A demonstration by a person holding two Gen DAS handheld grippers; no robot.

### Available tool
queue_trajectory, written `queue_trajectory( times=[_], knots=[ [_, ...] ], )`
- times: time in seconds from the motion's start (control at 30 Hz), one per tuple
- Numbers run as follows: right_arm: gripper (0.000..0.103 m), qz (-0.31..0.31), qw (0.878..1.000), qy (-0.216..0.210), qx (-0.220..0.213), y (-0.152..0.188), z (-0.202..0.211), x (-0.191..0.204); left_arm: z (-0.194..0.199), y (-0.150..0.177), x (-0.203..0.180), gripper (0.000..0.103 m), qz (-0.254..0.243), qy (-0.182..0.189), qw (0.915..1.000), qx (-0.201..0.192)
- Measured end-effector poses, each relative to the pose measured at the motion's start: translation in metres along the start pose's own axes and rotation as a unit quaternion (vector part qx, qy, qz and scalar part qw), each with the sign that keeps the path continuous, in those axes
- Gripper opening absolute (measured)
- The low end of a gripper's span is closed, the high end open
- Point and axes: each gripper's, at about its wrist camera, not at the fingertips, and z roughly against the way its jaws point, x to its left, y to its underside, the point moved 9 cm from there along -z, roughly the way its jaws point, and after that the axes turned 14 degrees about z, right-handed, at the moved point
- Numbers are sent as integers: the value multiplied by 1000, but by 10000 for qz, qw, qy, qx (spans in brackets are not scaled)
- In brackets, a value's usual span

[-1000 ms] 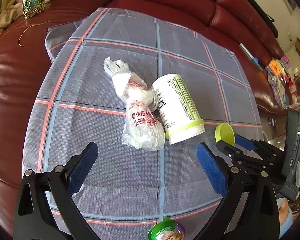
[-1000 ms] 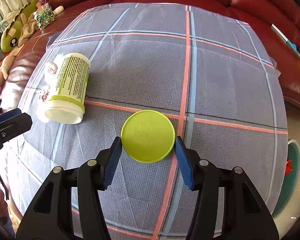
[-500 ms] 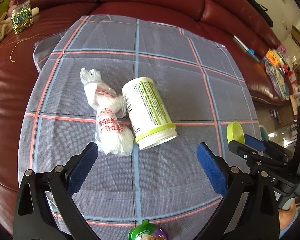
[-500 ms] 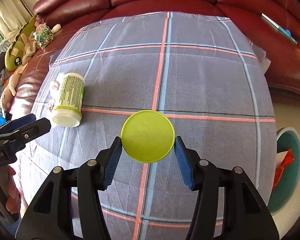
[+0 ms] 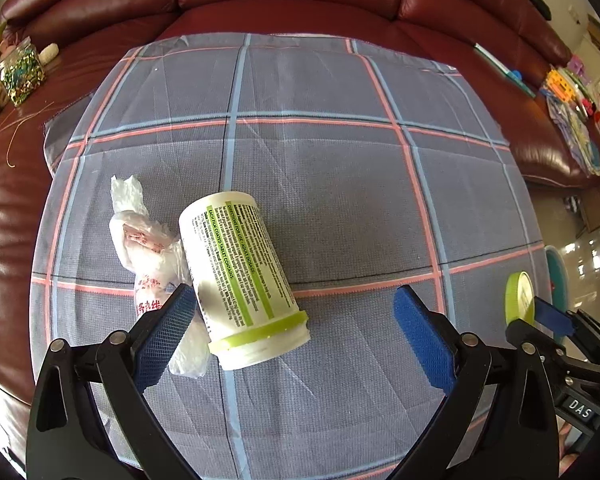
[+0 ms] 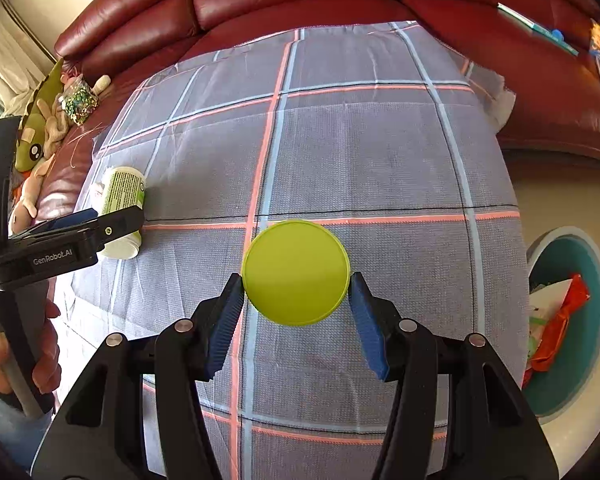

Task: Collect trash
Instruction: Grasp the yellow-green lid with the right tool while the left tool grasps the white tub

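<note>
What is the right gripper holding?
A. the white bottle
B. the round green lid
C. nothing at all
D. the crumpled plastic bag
B. In the right wrist view the right gripper has its blue pads pressed on both edges of the round green lid, while the white bottle and the plastic bag lie on the checked cloth.

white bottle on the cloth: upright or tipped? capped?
Tipped: the white bottle lies on its side. Uncapped: open mouth shows; right gripper holds the green lid.
</note>
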Motion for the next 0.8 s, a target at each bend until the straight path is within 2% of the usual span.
queue_trajectory(
  times=[0.23, 0.33, 0.4, 0.43, 0.7, 0.8],
  knots=[
    [52, -135, 9999, -102, -21, 3, -1, -10, -9, -2, -2, 98, 20, -111, 9999, -76],
    [52, -157, 9998, -149, -17, 2, -3, -11, -13, -4, -3, 87, -53, -210, 9997, -127],
    [52, -184, 9997, -177, -21, 2, -3, -13, -18, -4, -4, 69, -79, -198, 9998, -40],
    [52, -196, 9996, -188, -23, 2, -4, -15, -21, -3, -4, 66, -72, -178, 9998, 39],
    [52, -304, 9992, -246, -61, 4, -5, -23, -39, -2, 1, 67, -35, -331, 9991, 279],
    [52, -344, 9991, -258, -65, 5, -6, -28, -41, -5, 1, 67, -3, -364, 9991, 236]
  ],
)
